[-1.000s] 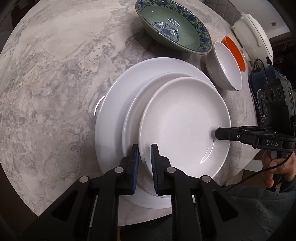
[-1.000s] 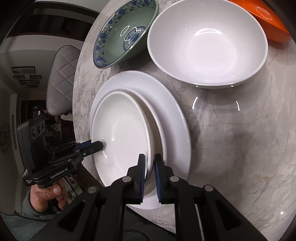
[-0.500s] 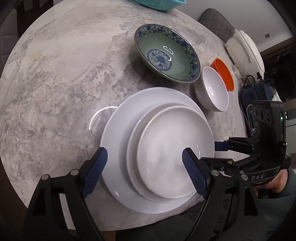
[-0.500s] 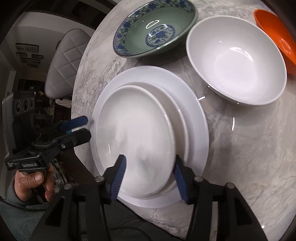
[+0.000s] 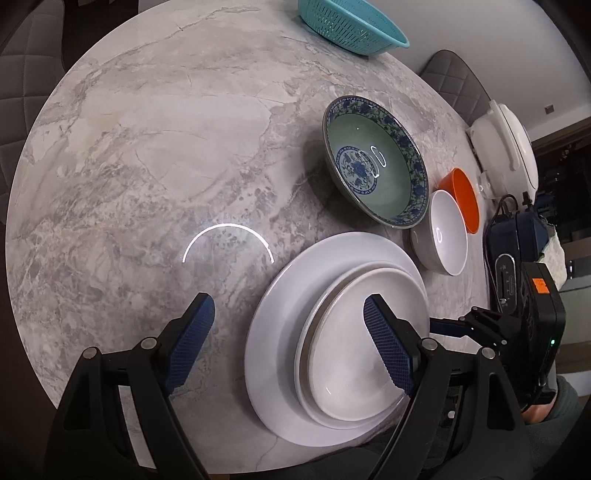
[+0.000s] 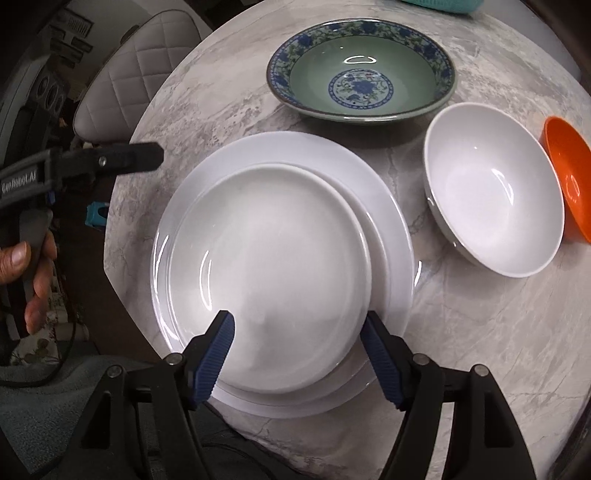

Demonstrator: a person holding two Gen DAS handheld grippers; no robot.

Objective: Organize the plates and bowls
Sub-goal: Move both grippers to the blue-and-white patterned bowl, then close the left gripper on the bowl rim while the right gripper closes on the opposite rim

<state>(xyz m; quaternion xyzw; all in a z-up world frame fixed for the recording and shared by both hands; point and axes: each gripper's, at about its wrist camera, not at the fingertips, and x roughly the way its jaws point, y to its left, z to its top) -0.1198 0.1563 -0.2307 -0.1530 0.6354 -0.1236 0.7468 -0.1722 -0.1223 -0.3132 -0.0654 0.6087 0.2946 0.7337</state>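
Observation:
A stack of white plates (image 6: 280, 258) lies at the near edge of the marble table: small plates on a large plate (image 6: 391, 206); it also shows in the left wrist view (image 5: 354, 354). My left gripper (image 5: 291, 343) is open and empty above the stack's left side. My right gripper (image 6: 299, 354) is open and empty above the stack's near rim. A green and blue patterned bowl (image 6: 362, 70), a white bowl (image 6: 495, 192) and an orange bowl (image 6: 569, 177) stand behind and right of the stack.
A teal colander (image 5: 351, 22) stands at the table's far edge. A white lidded pot (image 5: 506, 147) stands at the right edge. Padded chairs (image 6: 136, 70) surround the round marble table (image 5: 147, 166).
Both grippers were shut on the top plate's rim. They have let go, opened wide and pulled back and up. The plate now rests on the stack.

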